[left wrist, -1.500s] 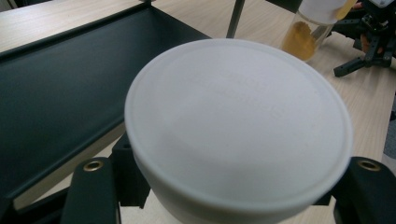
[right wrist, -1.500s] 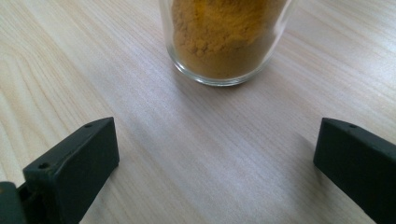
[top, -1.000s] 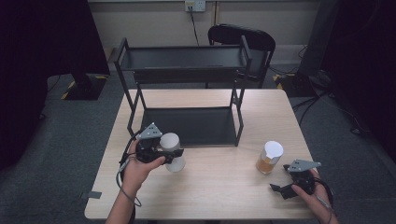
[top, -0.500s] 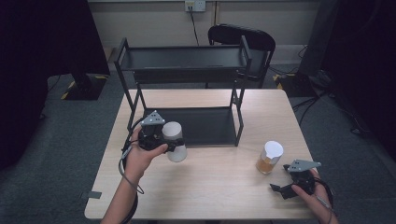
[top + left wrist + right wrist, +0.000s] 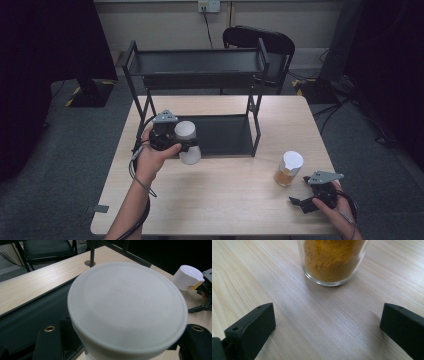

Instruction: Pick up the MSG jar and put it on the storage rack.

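Note:
My left gripper (image 5: 184, 146) is shut on a white-lidded jar (image 5: 186, 133) and holds it just in front of the lower shelf (image 5: 225, 135) of a black two-tier rack (image 5: 195, 67). In the left gripper view the jar's white lid (image 5: 127, 307) sits close between the two jaws. A second glass jar (image 5: 289, 169) with orange powder and a white lid stands on the table at the right. My right gripper (image 5: 309, 201) rests open on the table just in front of it. In the right gripper view its jaws stand wide apart below the powder jar (image 5: 332, 260).
The wooden table (image 5: 225, 205) has free room in the middle and along the front. The rack stands at the table's back, with a dark chair (image 5: 265, 42) behind it. The left gripper view also shows the other jar (image 5: 187, 277) and the right gripper (image 5: 206, 297).
My left gripper has carried the white-lidded jar up and away from me, from the table's front left toward the rack's lower shelf. The right gripper has stayed still.

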